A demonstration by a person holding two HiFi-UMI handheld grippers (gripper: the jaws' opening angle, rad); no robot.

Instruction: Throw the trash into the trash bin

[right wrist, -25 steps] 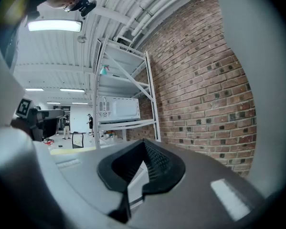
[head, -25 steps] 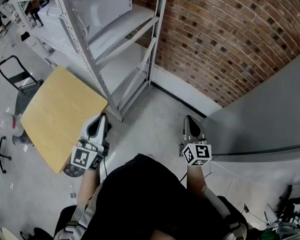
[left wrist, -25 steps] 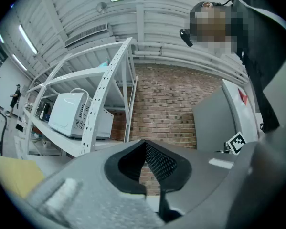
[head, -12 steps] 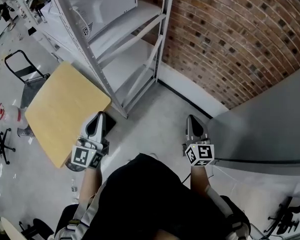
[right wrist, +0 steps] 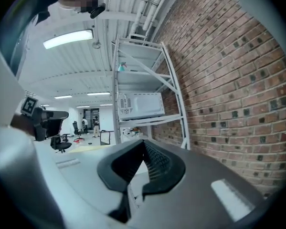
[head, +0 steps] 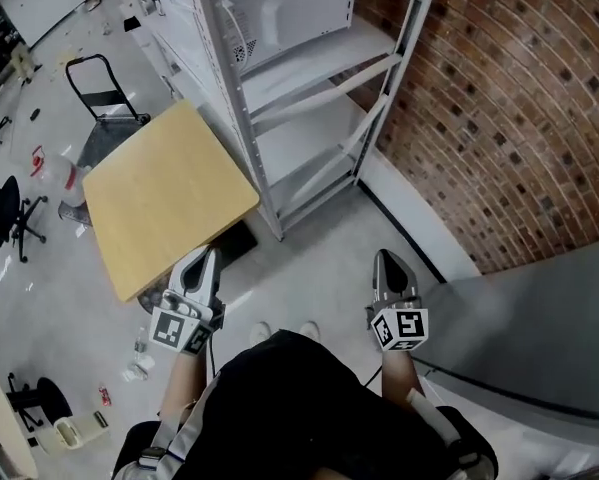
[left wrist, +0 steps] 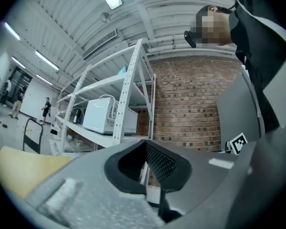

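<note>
My left gripper (head: 201,266) and right gripper (head: 390,268) are held side by side in front of the person's body, pointing level towards a white shelf rack (head: 309,78). Both stand shut with nothing between the jaws, as the left gripper (left wrist: 145,149) and right gripper (right wrist: 143,147) also show in their own views. Small litter lies on the floor at the left: a clear bottle (head: 139,353) and a red can (head: 104,396). A dark box-like thing (head: 236,243) sits under the edge of the wooden table (head: 164,198); I cannot tell whether it is a bin.
The rack carries a white microwave (head: 289,8). A brick wall (head: 509,118) runs on the right, with a grey slanted panel (head: 549,338) below it. A hand truck (head: 99,93) and an office chair (head: 4,213) stand at the left.
The view has swung left: table and rack slid right and down in the picture, and the grey panel shrank. Both grippers moved along, still shut and side by side.
</note>
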